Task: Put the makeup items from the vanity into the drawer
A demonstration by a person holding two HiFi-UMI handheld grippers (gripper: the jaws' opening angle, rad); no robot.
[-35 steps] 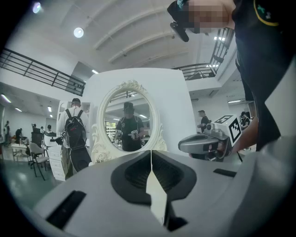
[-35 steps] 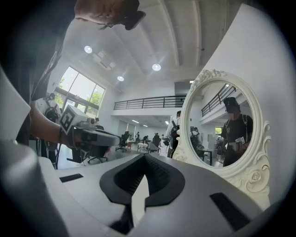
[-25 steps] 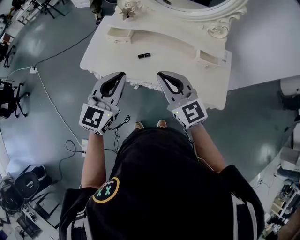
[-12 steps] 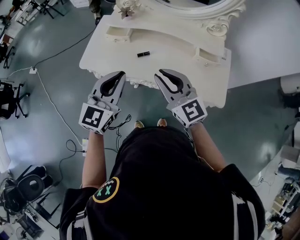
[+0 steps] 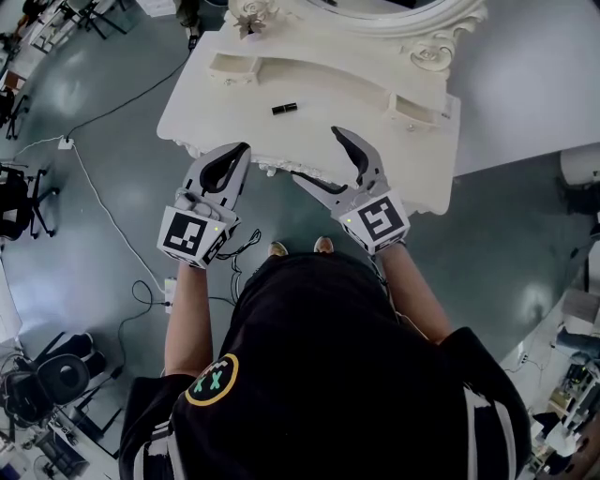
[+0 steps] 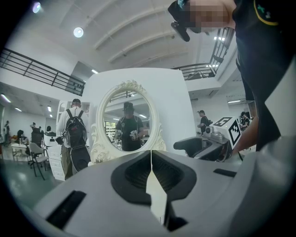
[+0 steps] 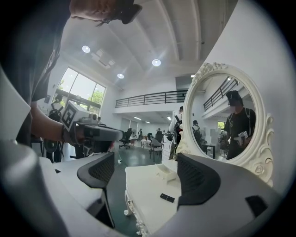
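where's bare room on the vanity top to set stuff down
Most of the vanity top is bare: the stretch between the black tube and the right drawer box, and the left front corner. The back is crowded by the mirror base and left drawer box.

Matt white painted vanity (smooth top, carved edge), matt grey plastic right tool, shiny smooth floor.

Looking steeply down from the head, high above the white surface, taking in the left tongs, the right tongs and the floor. Riding close behind each tongs' jaws, facing level toward the oval mirror at the surface's back edge: from the left over closed jaws, from the right between jaws just opening, empty. Sharing the mirror across both; sharing the black tube between right and head views.
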